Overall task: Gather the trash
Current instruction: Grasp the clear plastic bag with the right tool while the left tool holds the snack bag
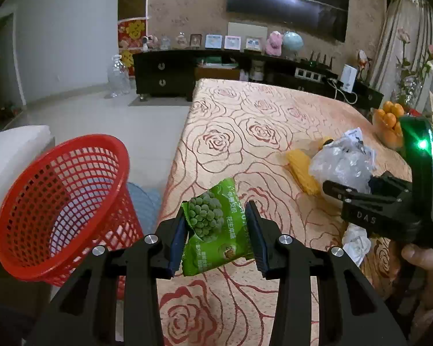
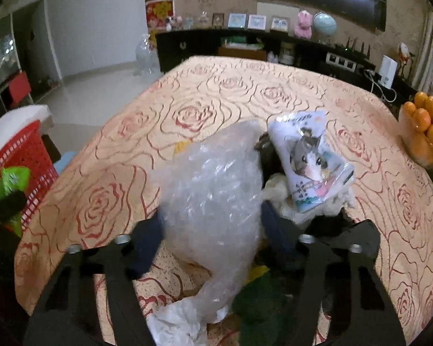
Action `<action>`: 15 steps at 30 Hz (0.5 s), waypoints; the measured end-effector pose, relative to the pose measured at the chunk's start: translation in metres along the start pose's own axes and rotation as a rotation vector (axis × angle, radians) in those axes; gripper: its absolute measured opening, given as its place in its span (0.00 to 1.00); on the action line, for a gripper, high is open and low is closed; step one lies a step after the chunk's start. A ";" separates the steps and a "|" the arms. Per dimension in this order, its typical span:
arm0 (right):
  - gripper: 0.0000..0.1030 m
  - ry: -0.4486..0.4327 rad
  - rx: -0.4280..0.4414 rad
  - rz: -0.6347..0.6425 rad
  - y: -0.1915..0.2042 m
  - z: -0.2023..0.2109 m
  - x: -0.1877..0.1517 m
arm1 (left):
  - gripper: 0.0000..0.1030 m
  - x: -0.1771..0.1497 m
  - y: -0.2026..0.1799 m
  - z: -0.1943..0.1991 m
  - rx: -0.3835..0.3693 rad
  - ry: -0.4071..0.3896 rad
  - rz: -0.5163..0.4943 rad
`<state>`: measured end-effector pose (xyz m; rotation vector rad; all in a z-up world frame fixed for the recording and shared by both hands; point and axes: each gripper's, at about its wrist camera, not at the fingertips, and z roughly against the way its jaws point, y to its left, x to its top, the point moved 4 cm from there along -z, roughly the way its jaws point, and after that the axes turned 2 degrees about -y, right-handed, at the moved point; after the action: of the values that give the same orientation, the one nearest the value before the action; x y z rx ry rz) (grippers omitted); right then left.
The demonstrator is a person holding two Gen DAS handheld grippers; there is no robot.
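My left gripper [image 1: 218, 230] is shut on a green snack packet [image 1: 213, 230] and holds it above the table's left edge, next to the red mesh basket [image 1: 63, 201]. The basket stands off the table's left side, tilted, and looks empty. My right gripper [image 2: 212, 216] is shut on a crumpled clear plastic bag [image 2: 213, 196] above the rose-patterned table [image 2: 187, 95]. A white cat-print wrapper [image 2: 309, 158] lies beside the bag. A yellow wrapper [image 1: 301, 173] lies on the table in the left wrist view. The right gripper [image 1: 346, 196] with its bag [image 1: 340, 161] also shows there.
A bowl of oranges [image 2: 424, 127] stands at the table's right edge. White crumpled paper [image 2: 176, 323] and something dark green [image 2: 259, 302] lie under the right gripper. A black TV cabinet [image 1: 164, 75] stands beyond the table. A white cushion [image 1: 11, 147] is behind the basket.
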<state>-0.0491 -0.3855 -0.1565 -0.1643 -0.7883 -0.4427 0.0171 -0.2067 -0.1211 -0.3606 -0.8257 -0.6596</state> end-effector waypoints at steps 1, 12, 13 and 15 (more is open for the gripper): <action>0.51 -0.005 0.000 0.002 0.001 0.001 -0.001 | 0.37 0.001 0.000 0.002 0.004 -0.006 -0.001; 0.46 -0.141 0.142 -0.015 0.016 0.053 0.008 | 0.37 0.015 0.029 0.034 0.044 -0.086 0.034; 0.46 -0.153 0.152 -0.018 0.017 0.058 0.009 | 0.37 0.018 0.034 0.040 0.051 -0.101 0.043; 0.46 -0.177 0.177 -0.028 0.020 0.068 0.015 | 0.37 0.022 0.040 0.050 0.070 -0.129 0.049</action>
<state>-0.0751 -0.3516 -0.0979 -0.0277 -1.0004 -0.3860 0.0271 -0.1585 -0.0742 -0.3614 -0.9571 -0.5642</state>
